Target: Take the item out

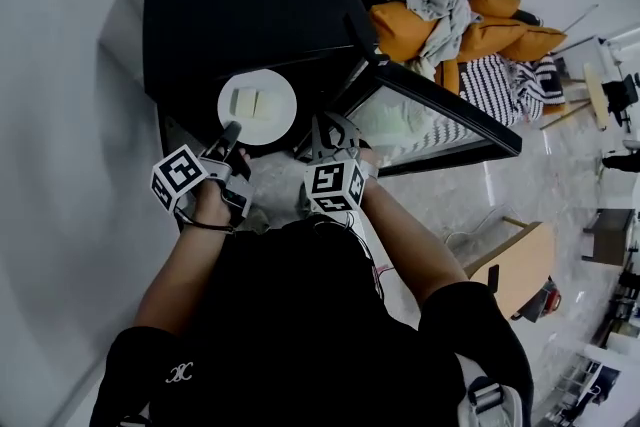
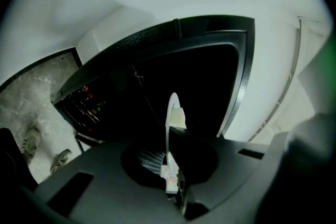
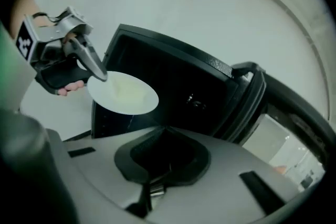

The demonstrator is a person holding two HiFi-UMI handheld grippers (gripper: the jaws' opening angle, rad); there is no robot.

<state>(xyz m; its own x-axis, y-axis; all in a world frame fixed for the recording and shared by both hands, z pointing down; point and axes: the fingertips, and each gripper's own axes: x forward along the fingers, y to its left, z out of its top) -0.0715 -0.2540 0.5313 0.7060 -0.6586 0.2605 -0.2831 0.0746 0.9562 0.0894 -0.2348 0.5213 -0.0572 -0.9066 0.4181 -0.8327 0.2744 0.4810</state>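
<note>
A person stands before a boxy black microwave oven (image 1: 240, 5), its glass door (image 1: 440, 110) swung open toward 4 o'clock. The left gripper (image 1: 232, 130) pinches the rim of a round white plate (image 1: 270, 120) holding two pale yellow food pieces (image 1: 245, 102), just outside the oven's mouth at its 6 o'clock. At the plate's 3 o'clock, the right gripper (image 1: 335, 130) has its jaws pressed together on nothing.
</note>
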